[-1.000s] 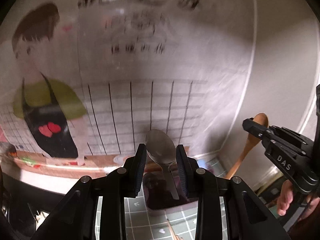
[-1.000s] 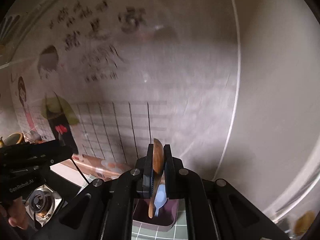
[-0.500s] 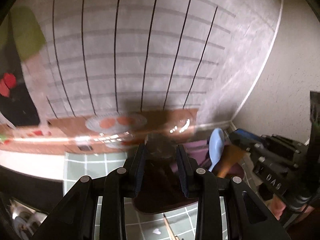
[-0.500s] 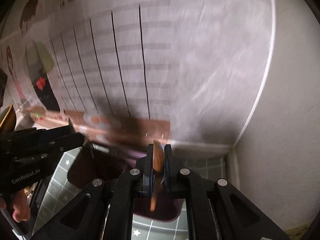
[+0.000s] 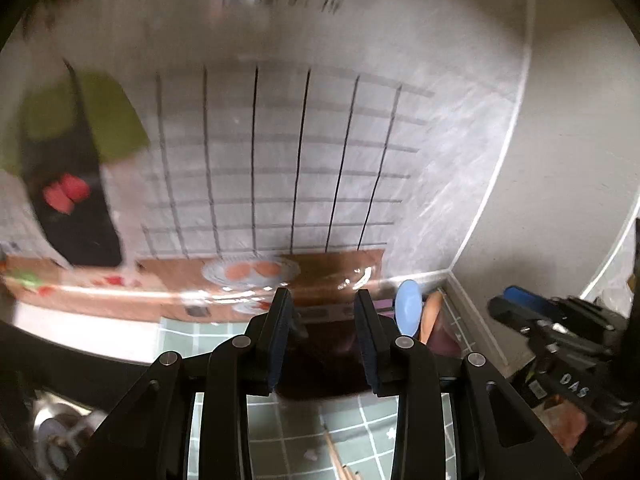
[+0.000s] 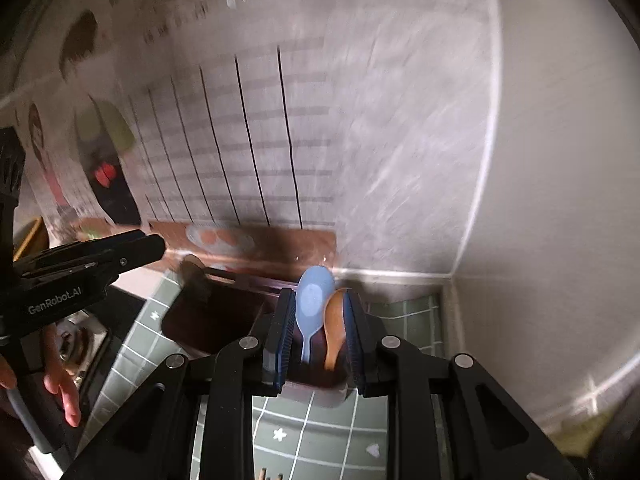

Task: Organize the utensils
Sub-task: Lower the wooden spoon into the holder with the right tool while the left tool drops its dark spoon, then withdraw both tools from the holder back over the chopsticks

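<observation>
From my left wrist view, my left gripper point(image 5: 323, 336) stands wide apart at lower centre, gripping nothing; a dark holder point(image 5: 320, 364) sits blurred between and below my fingers. A blue spoon point(image 5: 408, 312) and wooden spoon point(image 5: 430, 316) stand just right of them, my right gripper point(image 5: 560, 328) at far right.

From my right wrist view, my right gripper point(image 6: 316, 334) is spread, both spoons upright between the fingers in the holder's purple compartment point(image 6: 316, 384), the wooden one against the right finger. My left gripper point(image 6: 92, 264) crosses mid-left.

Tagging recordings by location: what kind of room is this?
Probably a home kitchen corner: a blue spoon and a wooden spoon stand in a purple utensil holder on a green tiled mat against a cartoon-cook wall covering.
</observation>
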